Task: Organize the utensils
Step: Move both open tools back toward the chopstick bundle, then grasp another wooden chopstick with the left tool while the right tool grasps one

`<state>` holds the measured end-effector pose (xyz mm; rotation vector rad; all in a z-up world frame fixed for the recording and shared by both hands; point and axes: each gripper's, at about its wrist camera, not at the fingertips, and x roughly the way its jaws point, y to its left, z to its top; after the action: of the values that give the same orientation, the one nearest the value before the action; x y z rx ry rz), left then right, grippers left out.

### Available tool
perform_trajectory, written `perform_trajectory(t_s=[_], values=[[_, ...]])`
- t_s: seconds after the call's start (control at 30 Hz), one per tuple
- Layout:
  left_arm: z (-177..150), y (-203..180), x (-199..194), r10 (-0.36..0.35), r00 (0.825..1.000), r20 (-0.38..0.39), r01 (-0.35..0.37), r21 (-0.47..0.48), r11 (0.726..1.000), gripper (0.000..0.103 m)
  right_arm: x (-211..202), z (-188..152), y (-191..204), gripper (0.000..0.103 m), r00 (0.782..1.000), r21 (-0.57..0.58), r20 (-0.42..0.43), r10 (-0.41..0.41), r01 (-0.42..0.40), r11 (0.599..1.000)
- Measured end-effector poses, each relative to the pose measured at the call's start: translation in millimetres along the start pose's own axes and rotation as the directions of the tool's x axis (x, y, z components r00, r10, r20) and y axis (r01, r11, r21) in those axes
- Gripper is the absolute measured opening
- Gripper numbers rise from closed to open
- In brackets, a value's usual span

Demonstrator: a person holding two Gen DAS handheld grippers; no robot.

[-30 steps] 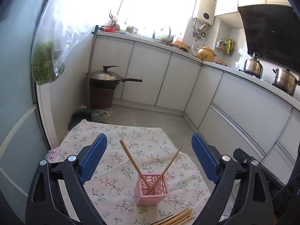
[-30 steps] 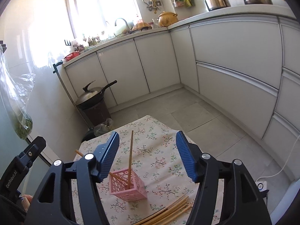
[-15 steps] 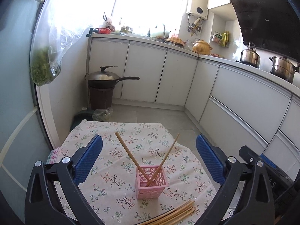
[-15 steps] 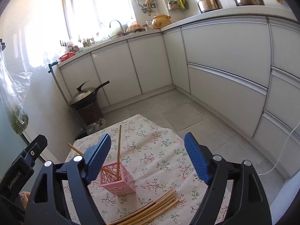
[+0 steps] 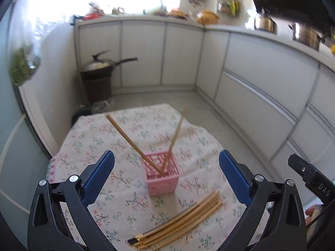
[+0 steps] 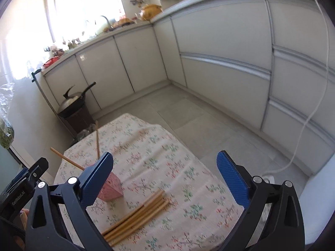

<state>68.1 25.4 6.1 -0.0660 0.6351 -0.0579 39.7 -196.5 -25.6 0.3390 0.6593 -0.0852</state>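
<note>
A pink lattice basket (image 5: 162,174) stands on the floral tablecloth (image 5: 117,146) with two wooden chopsticks (image 5: 129,139) leaning out of it. A bundle of several chopsticks (image 5: 178,222) lies flat in front of it. My left gripper (image 5: 166,176) is open and empty, above and behind the basket. In the right wrist view the basket (image 6: 112,190) is partly hidden by my left finger, and the bundle (image 6: 137,214) lies between my fingers. My right gripper (image 6: 165,177) is open and empty above the table.
White cabinets (image 5: 261,79) run along the back and right. A black wok (image 5: 100,67) sits on a dark stand by the left wall. A bag of greens (image 5: 19,69) hangs at the left. Grey tile floor (image 6: 188,113) lies beyond the table's edges.
Both grippers have drawn back and tilted down, so the loose bundle of chopsticks shows more fully. The basket and its two chopsticks have not moved. Both grippers stay open.
</note>
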Motion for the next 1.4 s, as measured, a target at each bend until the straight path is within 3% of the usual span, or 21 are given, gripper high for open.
perform_trajectory(t_s=[0.07,0.17,0.27,0.37,0.43,0.5,0.57,0.67,0.8,0.9,1.03,1.17,1.33,1.4], values=[[-5.4,-10.6,9.1,-0.043,0.998,-0.056,0.045,0.042,0.998,0.096,3.4,-8.2,-19.9,0.096,0.999,0.051,-0.053,-0.004,0.007,0.999],[-16.7,-35.1,29.6,-0.132,0.973,-0.187,0.152,0.095,0.984,0.096,10.8,-18.2,-46.3,0.096,0.991,0.131,-0.133,0.001,0.017,0.991],[-27.4,-57.3,52.9,-0.184,0.933,-0.31,0.23,0.12,0.966,0.096,14.2,-27.3,-69.6,0.096,0.983,0.208,-0.182,0.007,0.032,0.978],[-36.2,-75.2,85.1,-0.207,0.88,-0.428,0.278,0.111,0.954,0.096,14.9,-31.7,-84.1,0.096,0.979,0.247,-0.204,0.013,0.039,0.968],[-43.4,-85.9,113.9,-0.193,0.837,-0.512,0.282,0.101,0.954,0.096,14.9,-32.4,-92.2,0.096,0.978,0.263,-0.207,0.01,0.046,0.964],[-48.6,-90.9,139.1,-0.15,0.818,-0.556,0.254,0.114,0.961,0.093,15.7,-33.0,-97.9,0.096,0.977,0.278,-0.212,0.01,0.05,0.959],[-54.6,-96.1,159.1,-0.104,0.797,-0.595,0.234,0.146,0.961,0.075,18.7,-33.2,-104.2,0.096,0.974,0.299,-0.225,0.02,0.049,0.953],[-65.7,-103.3,182.2,-0.069,0.76,-0.646,0.239,0.179,0.954,0.058,24.3,-35.2,-113.0,0.096,0.967,0.333,-0.251,0.044,0.044,0.942],[-77.3,-110.8,202.6,-0.001,0.752,-0.659,0.211,0.24,0.947,0.046,33.5,-39.2,-120.1,0.096,0.953,0.377,-0.29,0.088,0.029,0.926],[-80.6,-112.4,210.9,0.042,0.76,-0.649,0.186,0.28,0.942,0.038,37.5,-41.5,-119.9,0.096,0.943,0.388,-0.311,0.117,0.013,0.921],[-81.8,-110.9,220.4,0.057,0.758,-0.649,0.178,0.29,0.94,0.029,39.8,-42.8,-119.4,0.096,0.94,0.388,-0.32,0.118,0.016,0.922],[-87.8,-105.9,230.0,0.074,0.742,-0.666,0.168,0.292,0.941,0.024,42.9,-45.2,-120.0,0.096,0.934,0.392,-0.335,0.124,0.019,0.92],[-89.4,-102.1,233.7,0.034,0.726,-0.687,0.196,0.255,0.947,0.016,47.1,-48.5,-118.8,0.096,0.926,0.386,-0.356,0.121,0.028,0.922],[-91.2,-104.0,231.5,0.038,0.73,-0.682,0.197,0.263,0.944,0.015,48.6,-50.1,-116.8,0.096,0.924,0.379,-0.364,0.117,0.032,0.925]])
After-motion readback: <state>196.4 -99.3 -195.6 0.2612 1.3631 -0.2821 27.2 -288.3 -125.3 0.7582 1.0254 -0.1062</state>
